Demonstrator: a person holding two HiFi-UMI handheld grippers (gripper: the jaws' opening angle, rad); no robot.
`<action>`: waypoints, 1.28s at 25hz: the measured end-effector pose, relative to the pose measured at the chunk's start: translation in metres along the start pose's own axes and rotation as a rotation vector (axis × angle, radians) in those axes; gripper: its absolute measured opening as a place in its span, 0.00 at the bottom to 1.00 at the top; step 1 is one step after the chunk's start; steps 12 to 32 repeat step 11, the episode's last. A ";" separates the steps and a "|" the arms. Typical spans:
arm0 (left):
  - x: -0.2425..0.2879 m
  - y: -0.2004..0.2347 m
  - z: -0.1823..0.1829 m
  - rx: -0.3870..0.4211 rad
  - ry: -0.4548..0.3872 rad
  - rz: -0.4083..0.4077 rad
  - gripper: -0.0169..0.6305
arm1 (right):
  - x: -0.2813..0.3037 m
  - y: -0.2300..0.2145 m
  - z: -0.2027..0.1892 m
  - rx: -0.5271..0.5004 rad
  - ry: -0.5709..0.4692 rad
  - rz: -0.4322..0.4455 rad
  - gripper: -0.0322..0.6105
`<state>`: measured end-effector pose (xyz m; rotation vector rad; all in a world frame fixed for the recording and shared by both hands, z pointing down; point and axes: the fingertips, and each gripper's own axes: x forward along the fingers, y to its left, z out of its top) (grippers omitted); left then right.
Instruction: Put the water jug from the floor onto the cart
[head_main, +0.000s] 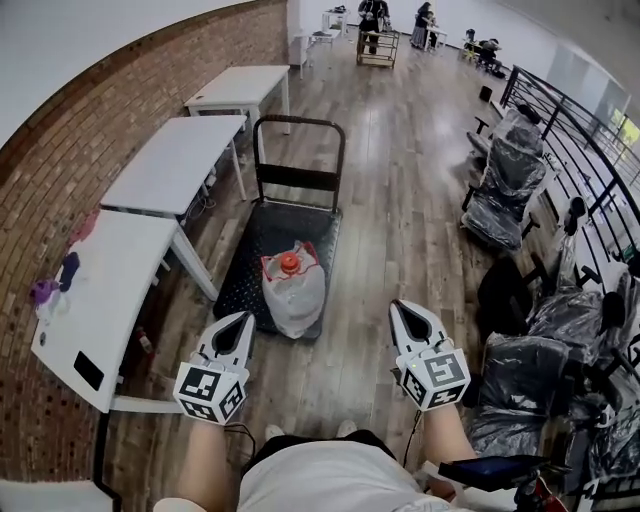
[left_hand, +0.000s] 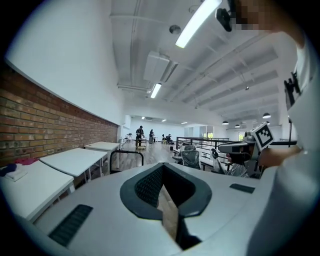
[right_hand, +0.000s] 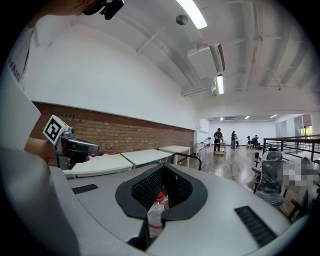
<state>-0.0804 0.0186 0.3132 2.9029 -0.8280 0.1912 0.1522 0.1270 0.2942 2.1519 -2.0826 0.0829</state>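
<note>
Water jug already sits on the cart, ahead of my left gripper and right gripper (both pinched closed, empty). Looks done.

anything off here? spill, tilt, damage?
Nothing stands out. The water jug, in a loose plastic bag, sits on the cart right at its near edge. No spill shows on the floor. The left gripper and right gripper are clear of it, jaws together.

Water jug, red cap, in white bag, on black cart, near end
</note>
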 end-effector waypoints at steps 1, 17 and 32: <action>-0.007 0.011 -0.001 -0.005 -0.004 0.009 0.02 | 0.004 0.011 0.003 -0.009 0.003 0.003 0.05; -0.056 0.062 -0.002 -0.042 -0.035 0.041 0.03 | 0.023 0.077 0.007 -0.023 0.033 0.037 0.05; -0.056 0.062 -0.002 -0.042 -0.035 0.041 0.03 | 0.023 0.077 0.007 -0.023 0.033 0.037 0.05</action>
